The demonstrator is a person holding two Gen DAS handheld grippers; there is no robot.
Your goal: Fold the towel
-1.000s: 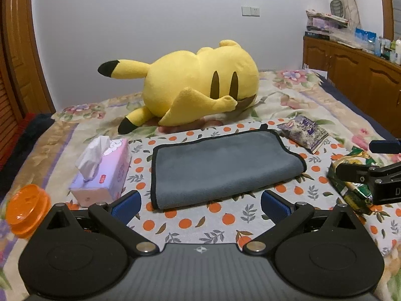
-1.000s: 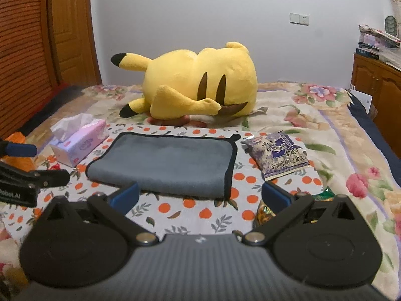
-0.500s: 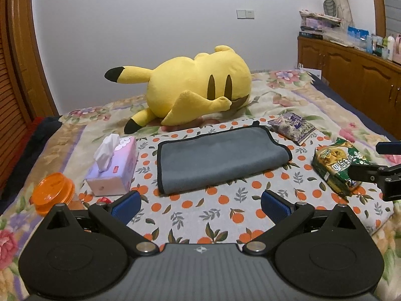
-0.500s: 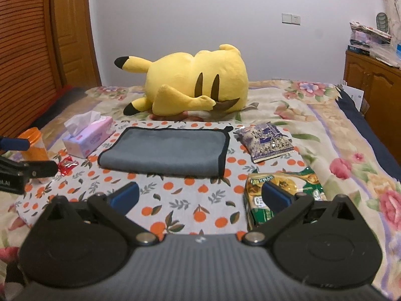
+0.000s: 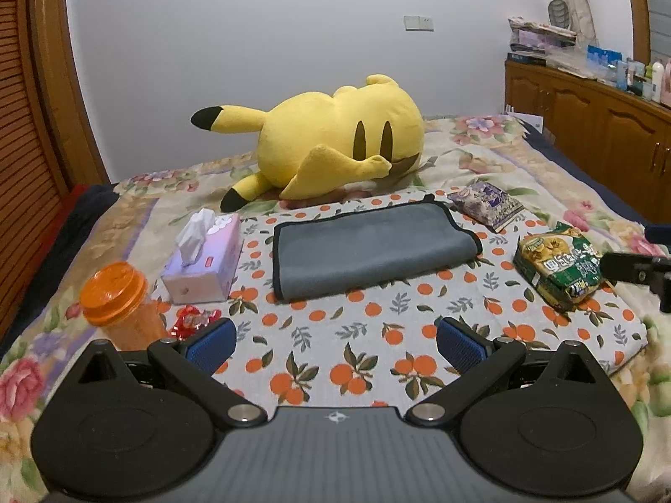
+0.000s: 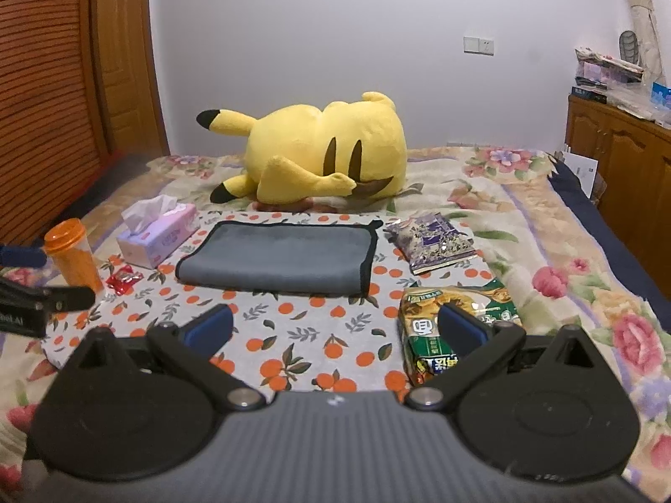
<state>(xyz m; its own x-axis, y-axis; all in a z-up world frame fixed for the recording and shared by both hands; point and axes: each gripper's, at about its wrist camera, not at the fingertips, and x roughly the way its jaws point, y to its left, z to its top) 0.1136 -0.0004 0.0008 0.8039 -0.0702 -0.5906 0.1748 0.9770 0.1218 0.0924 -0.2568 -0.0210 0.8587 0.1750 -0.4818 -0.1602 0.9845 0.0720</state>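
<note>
Nearest in each wrist view, the tool carrying that camera is seen. The left tool (image 5: pixel 333 341) is held with its blue pads spread wide and nothing between them; the right tool (image 6: pixel 335 327) is likewise spread and empty. Both are held on the near side of the towel, apart from it, above the orange-print cloth (image 5: pixel 369 335).

The towel (image 5: pixel 369 247) is found in the middle of that cloth, on the bed. It is grey with black edging and lies flat as a doubled rectangle: a rounded fold is seen along its near edge, and bound edges are stacked at one short end (image 6: pixel 367 255). At least one fold is therefore judged done. Whether a further fold is wanted cannot be told from the task line; if so, a corner grasp and a carry-over are left. With both tools empty and clear of the towel, the task is judged at or near its end.

Around the towel: a pink tissue box (image 5: pixel 205 260), an orange-lidded jar (image 5: pixel 115 293) and a red wrapper (image 5: pixel 195 320) on one side; a green snack bag (image 5: pixel 557 264) and a purple packet (image 5: pixel 486 205) on the other. Beyond the towel a yellow plush toy (image 5: pixel 335 142) is laid on the floral bedspread (image 6: pixel 545 218).

View differences: in the right view the green bag is partly covered by that tool's own pad, whereas it is seen whole in the left view. The cabinet top with bottles (image 5: pixel 654 75) is shown only in the left view; the door (image 6: pixel 121 63) is shown plainly only in the right view.
</note>
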